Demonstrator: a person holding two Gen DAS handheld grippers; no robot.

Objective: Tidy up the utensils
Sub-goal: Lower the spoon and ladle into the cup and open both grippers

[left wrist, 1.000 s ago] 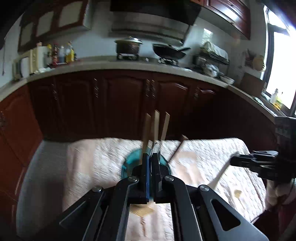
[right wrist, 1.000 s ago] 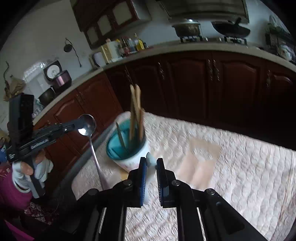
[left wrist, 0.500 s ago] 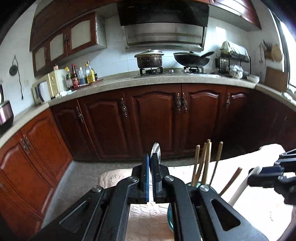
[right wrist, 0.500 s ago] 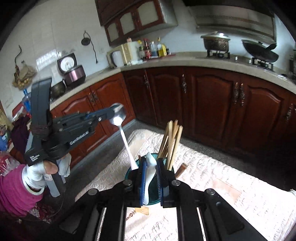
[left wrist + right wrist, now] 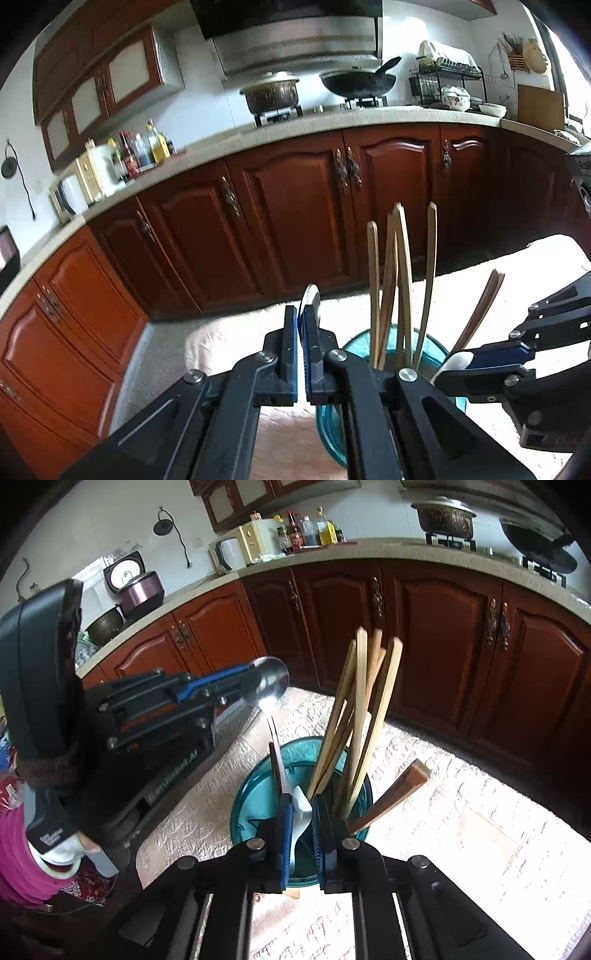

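A teal utensil cup (image 5: 240, 805) stands on the quilted cloth, holding several wooden chopsticks (image 5: 365, 716) and a darker wooden utensil (image 5: 397, 788). My right gripper (image 5: 302, 812) hangs right over the cup, shut on a white spoon (image 5: 300, 803). From the left, my left gripper (image 5: 255, 681) is shut on a metal spoon (image 5: 269, 686) just below its bowl, and the handle slants down into the cup. In the left wrist view the left gripper (image 5: 300, 321) pinches the metal spoon (image 5: 309, 295) edge-on, with the cup (image 5: 354, 343) and chopsticks (image 5: 395, 277) beside it. The right gripper (image 5: 469, 363) enters from the right with the white spoon (image 5: 452, 363).
A cream quilted cloth (image 5: 461, 812) covers the table. Dark red cabinets (image 5: 295, 206) run behind it under a counter with a pot (image 5: 271, 94) and a wok (image 5: 356, 83). A person's white-gloved hand (image 5: 59, 856) and pink sleeve hold the left gripper.
Both grippers have closed in on the cup and sunk toward it. The metal spoon's handle now reaches into the cup, and the white spoon sits over its opening.
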